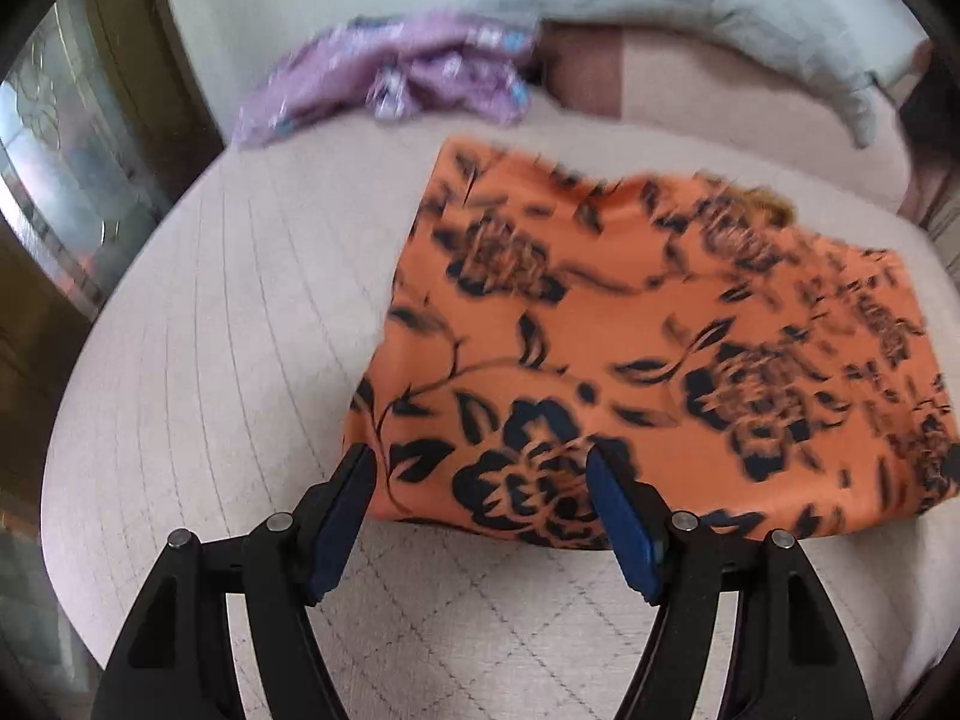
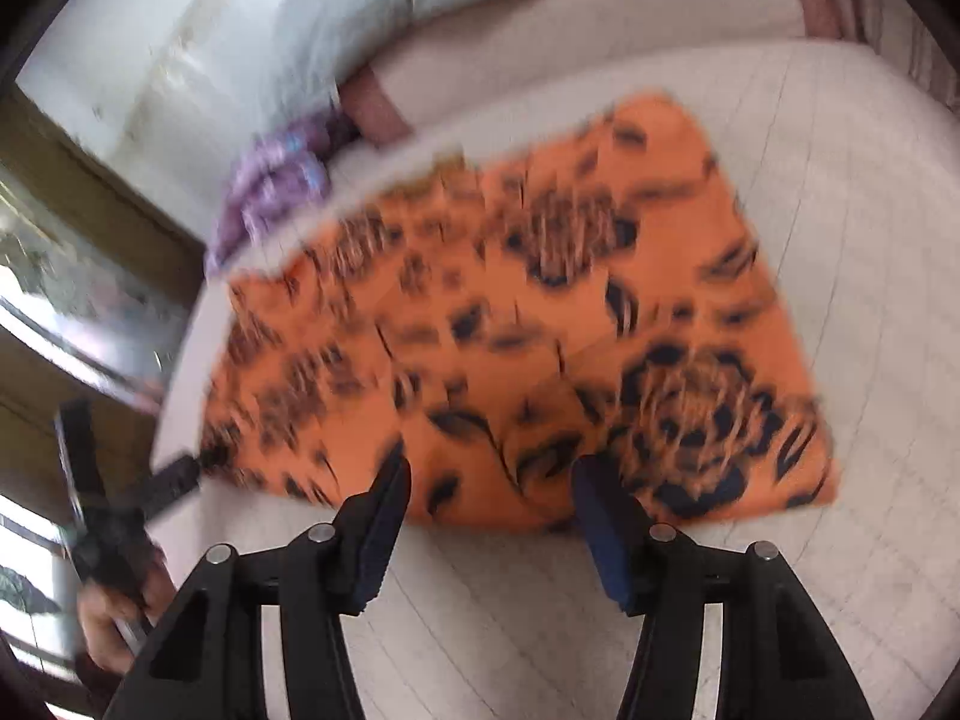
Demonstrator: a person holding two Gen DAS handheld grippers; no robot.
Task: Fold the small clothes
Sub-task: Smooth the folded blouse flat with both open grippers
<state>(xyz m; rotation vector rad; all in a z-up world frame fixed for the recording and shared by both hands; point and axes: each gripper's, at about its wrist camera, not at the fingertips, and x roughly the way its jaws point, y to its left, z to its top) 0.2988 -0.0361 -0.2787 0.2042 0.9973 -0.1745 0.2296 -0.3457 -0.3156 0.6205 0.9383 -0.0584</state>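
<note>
Now orange floral garment flat on bed

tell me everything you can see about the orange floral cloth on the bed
The orange cloth with a black flower and leaf print looks like thin, smooth fabric. It lies flat and appears already folded into a rough rectangle, its edges mostly straight, on the pale quilted bed cover. Its near edge sits between the open fingers of the left gripper and of the right gripper; neither clearly pinches it. Motion blur softens the print. A crumpled purple garment lies apart, beyond its far corner.
</note>
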